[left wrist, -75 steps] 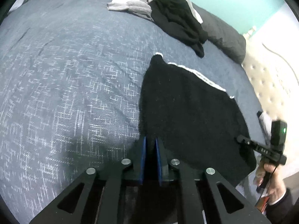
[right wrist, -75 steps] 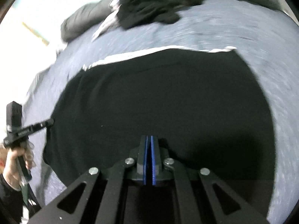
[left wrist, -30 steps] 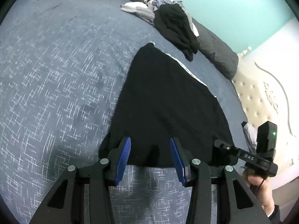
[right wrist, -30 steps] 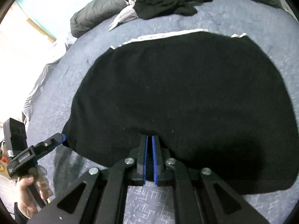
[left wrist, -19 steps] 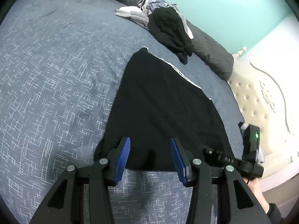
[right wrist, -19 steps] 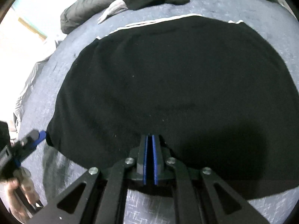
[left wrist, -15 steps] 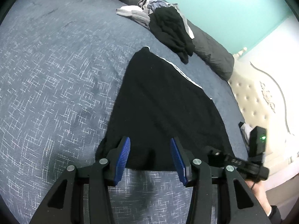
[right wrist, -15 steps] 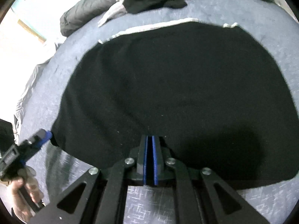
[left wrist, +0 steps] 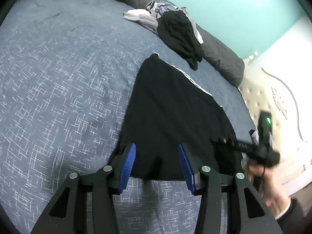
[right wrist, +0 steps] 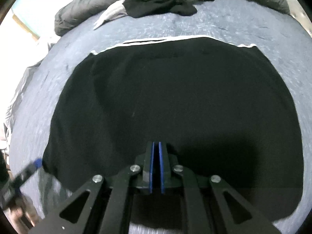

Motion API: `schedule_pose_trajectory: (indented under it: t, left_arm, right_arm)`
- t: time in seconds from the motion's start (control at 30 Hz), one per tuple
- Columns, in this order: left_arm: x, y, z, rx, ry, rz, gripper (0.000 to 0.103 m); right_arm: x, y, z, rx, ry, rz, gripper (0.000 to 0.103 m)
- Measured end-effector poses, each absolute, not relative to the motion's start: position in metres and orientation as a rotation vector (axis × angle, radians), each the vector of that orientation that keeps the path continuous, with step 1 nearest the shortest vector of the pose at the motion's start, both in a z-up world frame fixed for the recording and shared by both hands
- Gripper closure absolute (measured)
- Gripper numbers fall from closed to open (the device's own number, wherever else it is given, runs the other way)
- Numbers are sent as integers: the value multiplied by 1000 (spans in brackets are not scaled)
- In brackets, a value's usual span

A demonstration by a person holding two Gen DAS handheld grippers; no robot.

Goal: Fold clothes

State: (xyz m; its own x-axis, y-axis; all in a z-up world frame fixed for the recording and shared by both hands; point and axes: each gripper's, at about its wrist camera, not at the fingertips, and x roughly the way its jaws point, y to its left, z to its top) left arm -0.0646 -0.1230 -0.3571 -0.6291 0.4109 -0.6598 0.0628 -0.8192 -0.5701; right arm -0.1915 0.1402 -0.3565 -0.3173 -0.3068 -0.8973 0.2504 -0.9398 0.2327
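A black garment (left wrist: 171, 117) with a white trim (left wrist: 195, 83) along its far edge lies flat on the blue-grey bed cover (left wrist: 58, 87). My left gripper (left wrist: 157, 156) stands open at the garment's near left corner, and its blue pads (left wrist: 129, 161) straddle the hem without pressing it. In the right wrist view the garment (right wrist: 175, 97) fills the middle. My right gripper (right wrist: 156, 146) hovers shut over its near part with no cloth seen between the pads. The left wrist view shows the right gripper (left wrist: 224, 141) blurred over the near right corner, held by a hand (left wrist: 269, 191).
A pile of black, grey and white clothes (left wrist: 179, 33) sits at the far side of the bed against dark grey pillows (left wrist: 220, 58). A cream tufted headboard (left wrist: 273, 107) borders the bed on the right. The left gripper (right wrist: 29, 169) shows blurred at the right wrist view's lower left.
The left gripper, shut on the hem earlier, opened and has since stayed put. The right gripper, still shut, slid from the near hem farther in over the garment.
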Motion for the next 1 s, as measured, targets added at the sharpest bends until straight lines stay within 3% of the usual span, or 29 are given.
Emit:
schedule_pose_trajectory:
  t: [0.43,0.63,1.0]
  left_arm:
    - [-65,-145,-363,-1248,-860,2557,53]
    - [-66,-150,-364,-1256,-848,2573,53]
    - [-66,-133,-359,-1252,-809,2560,53]
  right_arm:
    - [-318,124,-358,1639,-85,-2349,98]
    - [-344,128,-358,1628,-203,-2347,98]
    - [-234,149,-368,1696,-190,-2179,98]
